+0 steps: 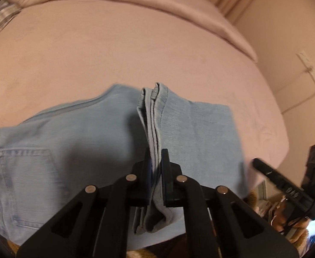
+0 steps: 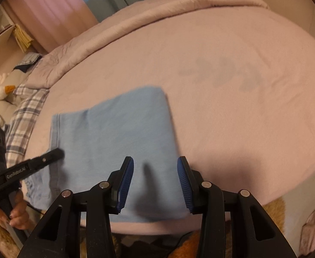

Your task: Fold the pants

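On the left, we have the left claw [image 1: 156, 163] clamped on a bunched stack of hem edges of the light blue jeans [image 1: 75, 142], which lie partly folded on the pink bed [image 1: 114, 49], back pocket [image 1: 24, 167] showing at the far left. We judge that we are mid-fold, with the gathered leg ends pinched and ready to be carried across toward the waist. To the right, our right claw [image 2: 155, 182] hovers with its jaws apart over the flat folded part of the jeans, gripping nothing. The next move calls for lifting the pinched hems evenly while the right claw takes the other corner or pins the cloth flat.
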